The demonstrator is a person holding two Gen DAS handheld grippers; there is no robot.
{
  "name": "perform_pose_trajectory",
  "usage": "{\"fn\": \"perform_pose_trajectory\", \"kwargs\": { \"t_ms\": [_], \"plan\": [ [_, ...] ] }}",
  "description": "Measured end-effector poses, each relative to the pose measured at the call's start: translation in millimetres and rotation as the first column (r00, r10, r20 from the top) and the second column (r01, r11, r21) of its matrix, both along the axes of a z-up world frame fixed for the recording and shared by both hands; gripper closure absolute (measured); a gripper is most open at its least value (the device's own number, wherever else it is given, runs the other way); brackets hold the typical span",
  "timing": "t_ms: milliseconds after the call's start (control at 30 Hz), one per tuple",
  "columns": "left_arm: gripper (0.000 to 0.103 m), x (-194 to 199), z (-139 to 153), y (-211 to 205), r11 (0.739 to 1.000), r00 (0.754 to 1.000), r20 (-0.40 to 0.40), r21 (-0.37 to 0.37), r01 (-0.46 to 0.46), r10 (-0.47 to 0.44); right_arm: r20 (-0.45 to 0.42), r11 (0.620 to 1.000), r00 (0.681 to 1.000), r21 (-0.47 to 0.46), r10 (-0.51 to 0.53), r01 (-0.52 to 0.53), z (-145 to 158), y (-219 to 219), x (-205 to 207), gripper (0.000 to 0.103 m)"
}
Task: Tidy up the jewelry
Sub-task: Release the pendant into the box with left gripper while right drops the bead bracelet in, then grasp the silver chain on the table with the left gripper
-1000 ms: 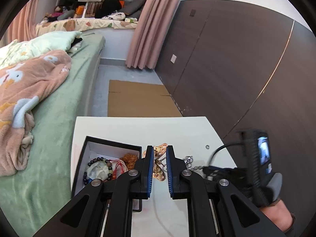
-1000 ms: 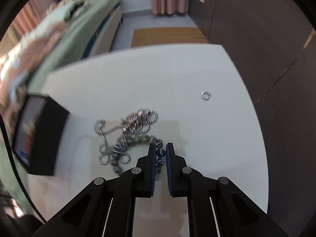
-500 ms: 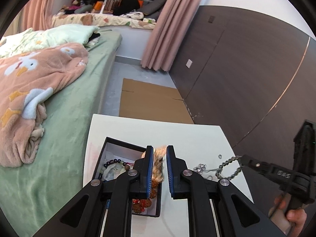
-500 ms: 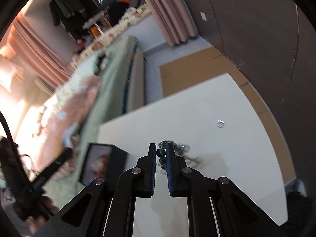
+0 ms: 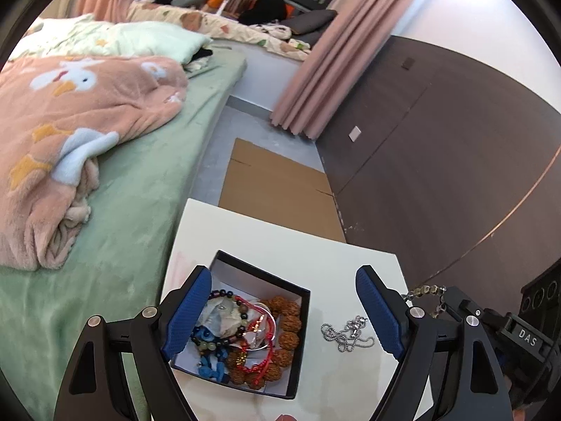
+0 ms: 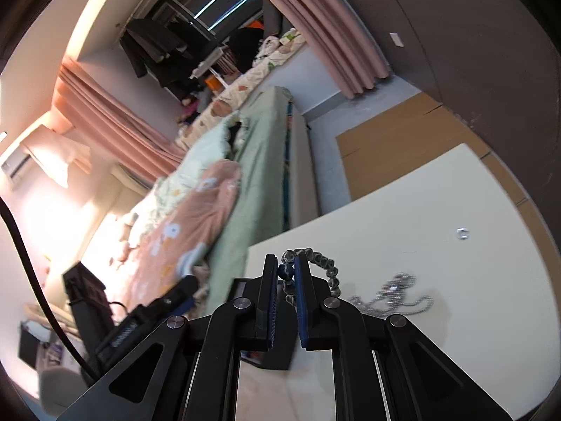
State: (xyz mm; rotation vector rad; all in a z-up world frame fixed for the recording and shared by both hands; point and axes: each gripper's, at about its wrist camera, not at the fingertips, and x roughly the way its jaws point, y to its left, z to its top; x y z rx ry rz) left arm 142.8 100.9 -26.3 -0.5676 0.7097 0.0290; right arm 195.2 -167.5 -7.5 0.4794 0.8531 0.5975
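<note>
Bead bracelet point(image 6: 317, 263) lifted above chain point(image 6: 392, 294)

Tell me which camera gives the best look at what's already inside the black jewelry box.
The left wrist view: it looks straight down into the open black jewelry box, showing bead bracelets and red cord. In the right wrist view the right gripper hides nearly all of the box.

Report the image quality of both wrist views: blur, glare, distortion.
Left wrist view: sharp and evenly lit; the fisheye bows the dark brown wall panels, black vignette at the corners. Right wrist view: tilted, the peach duck-print blanket smeared by motion, window light washing out the left edge, yet the right gripper and its grey bead bracelet stay crisp.
</note>
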Motion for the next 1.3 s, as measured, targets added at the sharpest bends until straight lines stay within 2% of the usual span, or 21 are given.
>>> {"fn": "perform_pose_trajectory", "kwargs": {
  "t_ms": [167,400,567,633,667,700,767,1100,1300],
  "plan": [
    [0.018,-3,0,12,0.999,1.000,-0.002,-0.019,-0.026,0.026,0.000,0.998,0.999,0.054,0.038,-0.038,-3,22,1,0.092],
    [0.018,-8,3,30,0.998,0.998,-0.006,-0.035,-0.058,0.058,-0.021,0.993,0.996,0.080,0.083,-0.081,-16,57,5,0.092],
    [0.018,-13,3,44,0.993,0.995,-0.005,-0.061,-0.099,0.099,-0.056,0.981,0.986,0.130,0.155,-0.146,-27,90,4,0.091],
    [0.018,-15,3,49,0.991,0.994,-0.004,-0.072,-0.109,0.109,-0.074,0.979,0.982,0.122,0.175,-0.165,-30,98,4,0.075],
    [0.018,-15,3,50,0.991,0.994,-0.004,-0.076,-0.110,0.110,-0.078,0.980,0.981,0.108,0.176,-0.168,-31,100,4,0.056],
    [0.018,-15,3,50,0.991,0.994,-0.004,-0.081,-0.109,0.109,-0.073,0.985,0.985,0.086,0.155,-0.149,-32,99,3,0.042],
    [0.018,-15,4,49,0.991,0.995,0.000,-0.086,-0.103,0.104,-0.055,0.995,0.994,0.044,0.097,-0.095,-31,90,3,0.038],
    [0.018,-4,5,16,0.998,1.000,0.003,-0.060,-0.014,0.014,-0.075,0.999,0.997,-0.046,-0.020,0.016,-26,30,8,0.038],
    [0.018,5,4,-13,0.998,0.998,-0.010,-0.015,0.060,-0.060,-0.080,0.995,0.994,-0.076,-0.073,0.067,-21,-2,7,0.038]
  ]
}}
